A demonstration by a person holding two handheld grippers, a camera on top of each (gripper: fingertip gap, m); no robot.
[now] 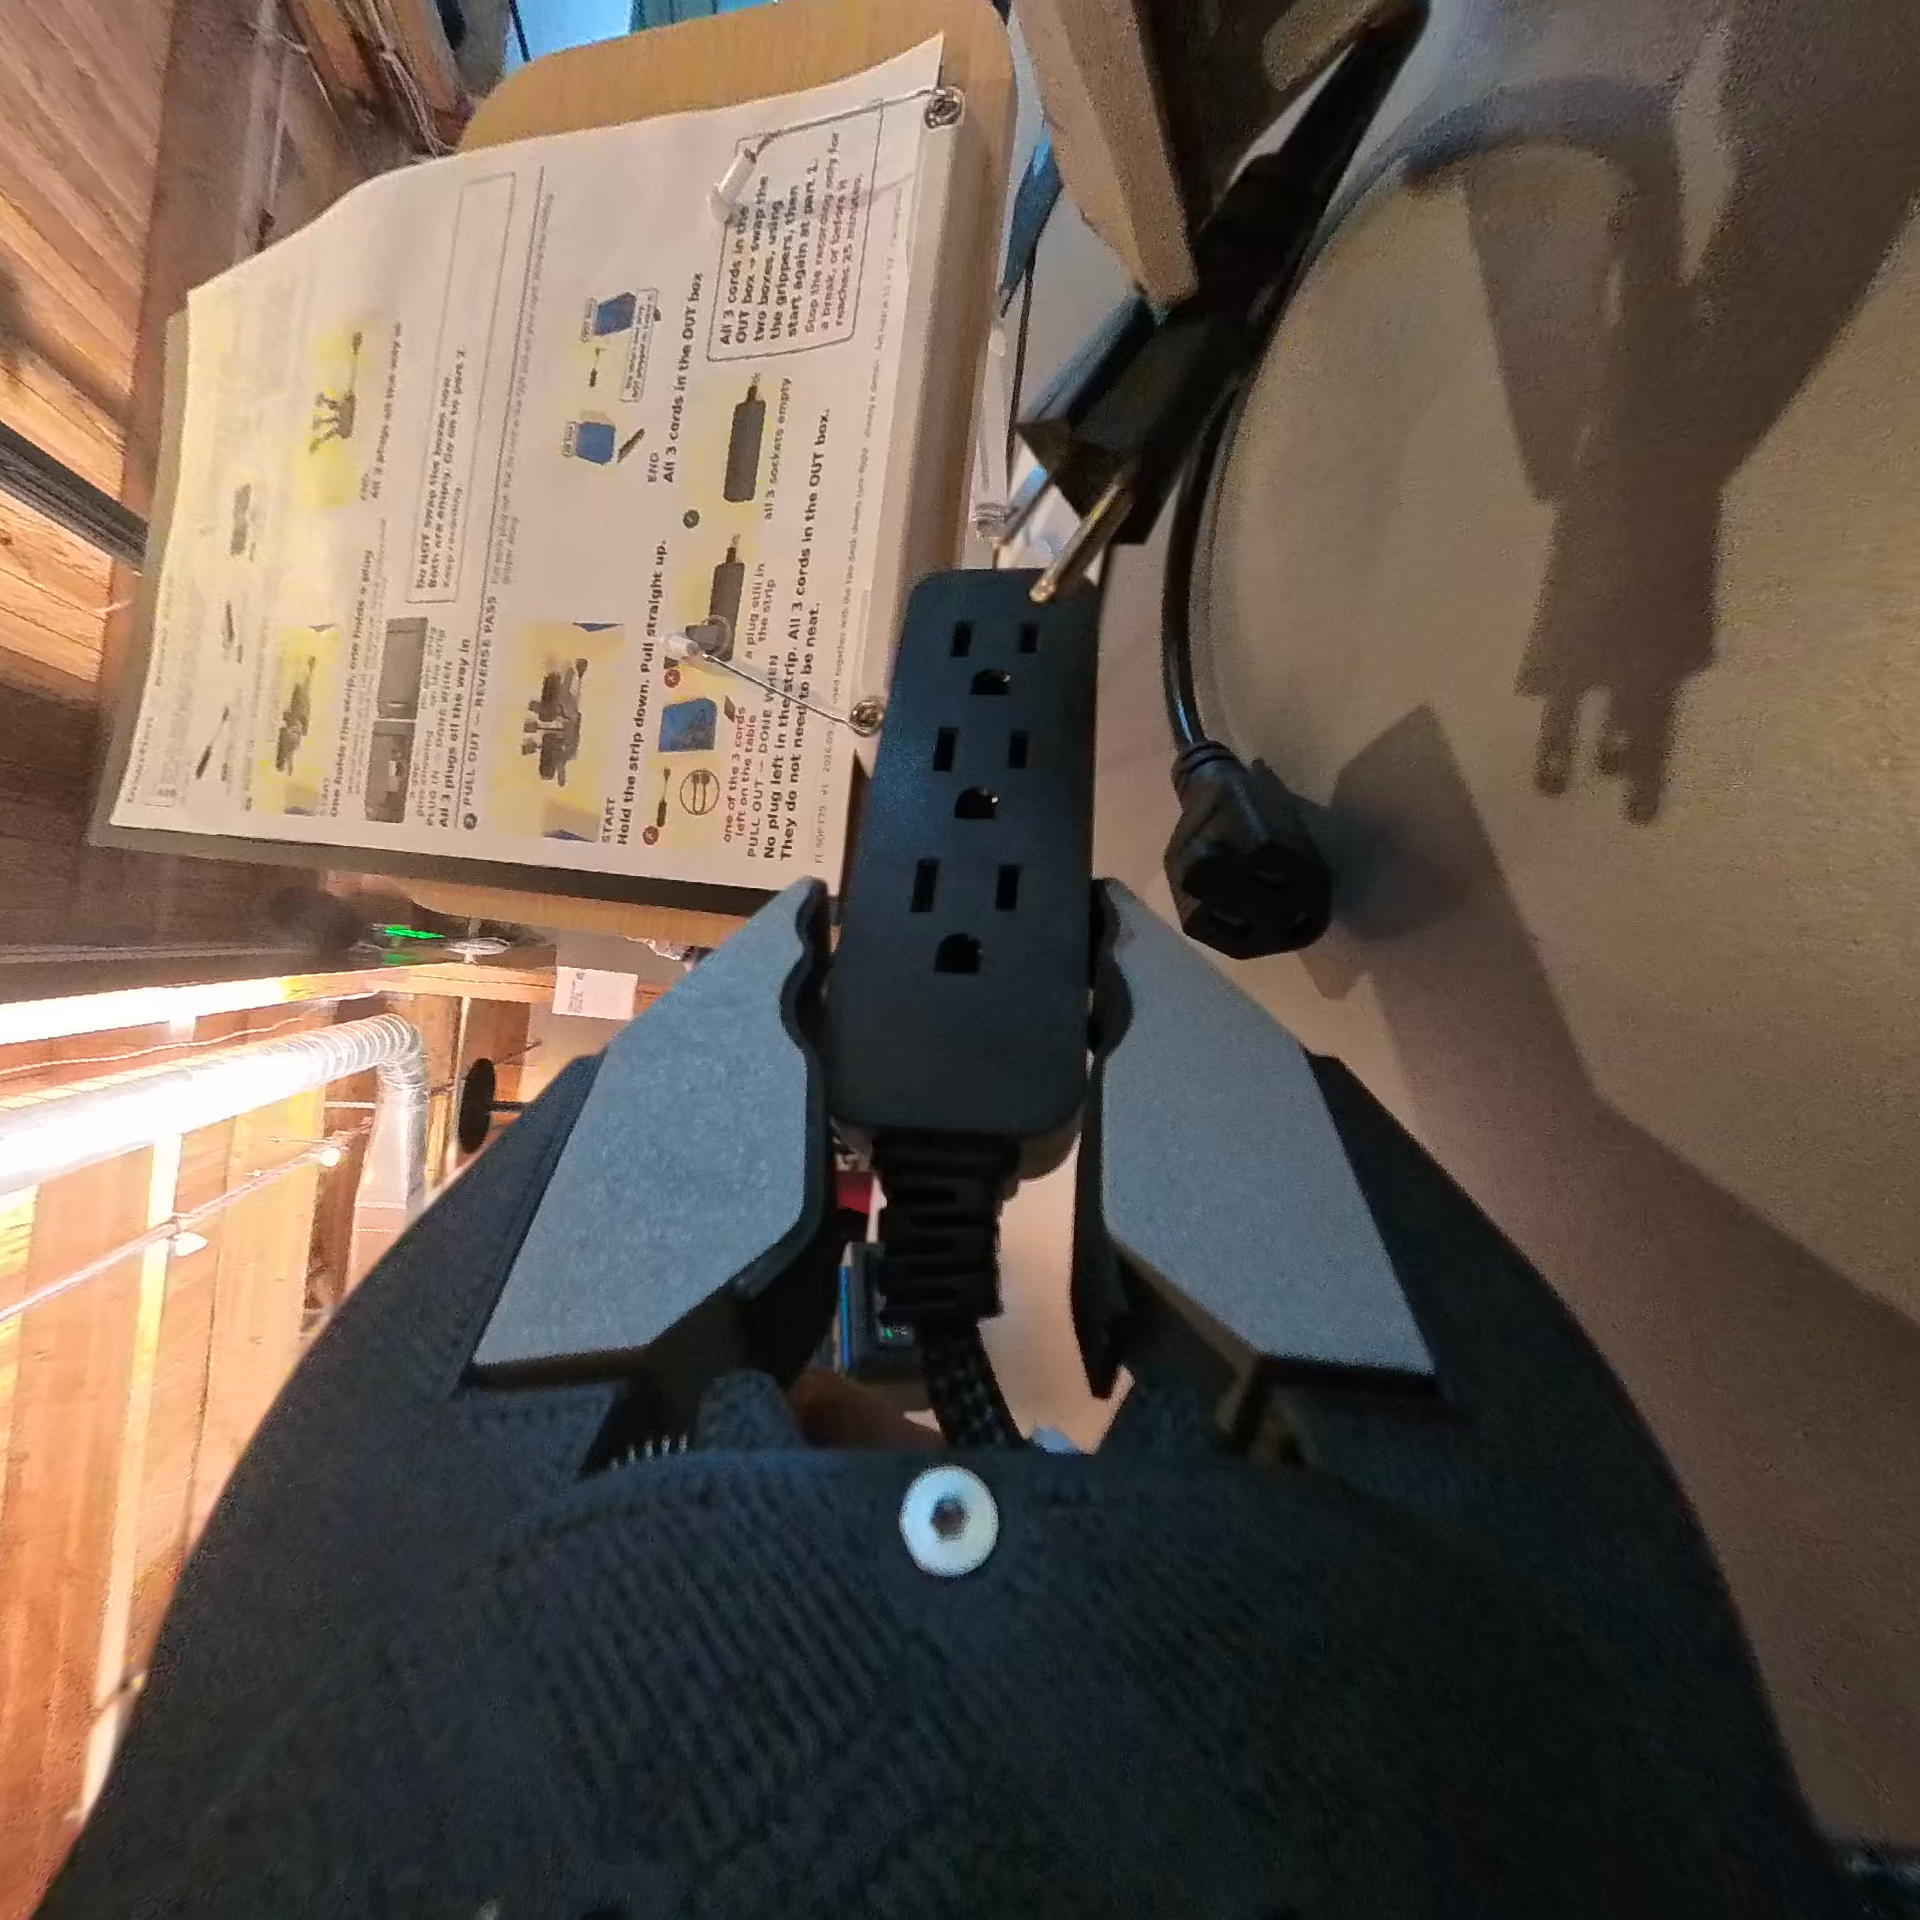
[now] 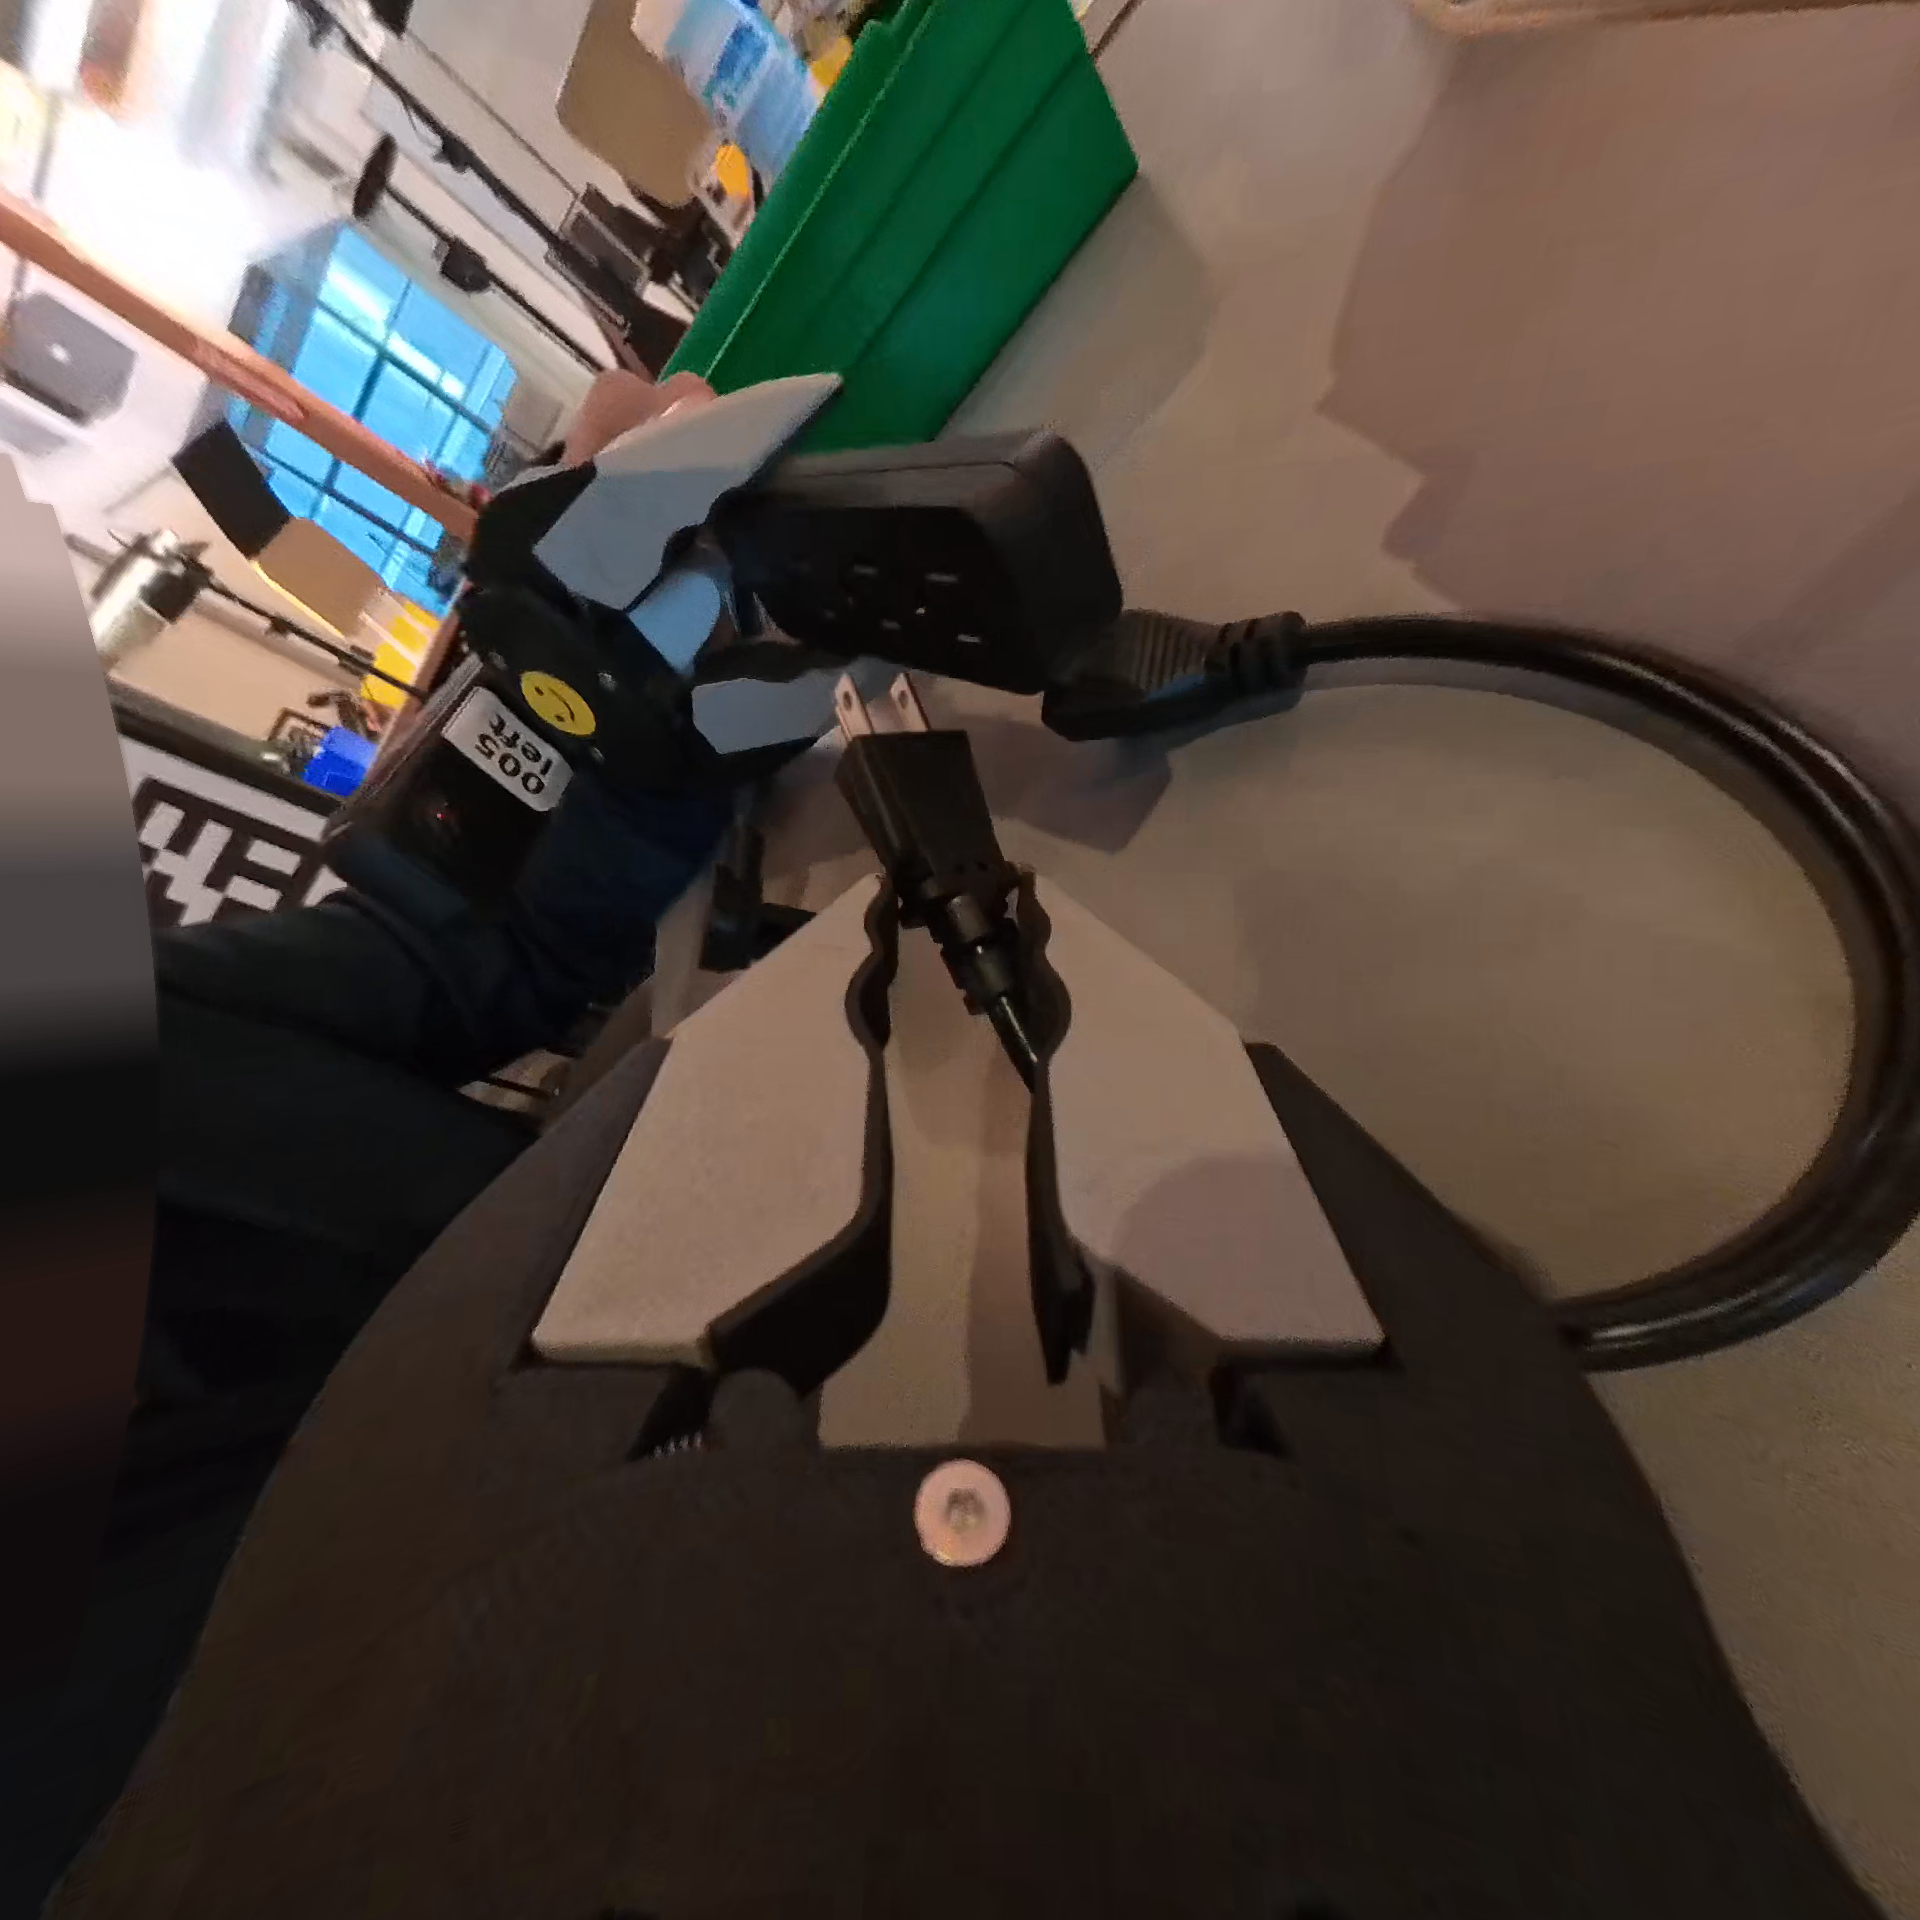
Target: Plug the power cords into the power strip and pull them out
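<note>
- Power strip (image 1: 961,831): black, three sockets, all unplugged; clamped at its cord end between both pads of the left gripper (image 1: 961,935), held above the table (image 1: 1558,1039).
- Plug (image 2: 914,800): black, pronged; pinched at its rear by the right gripper (image 2: 956,914), prongs just short of the strip's far end.
- Power cord (image 2: 1714,935): black, looped on the table beside the strip.
- Instruction sheet (image 1: 468,468): behind the strip.
- Green bin (image 2: 914,229): beyond the strip.
</note>
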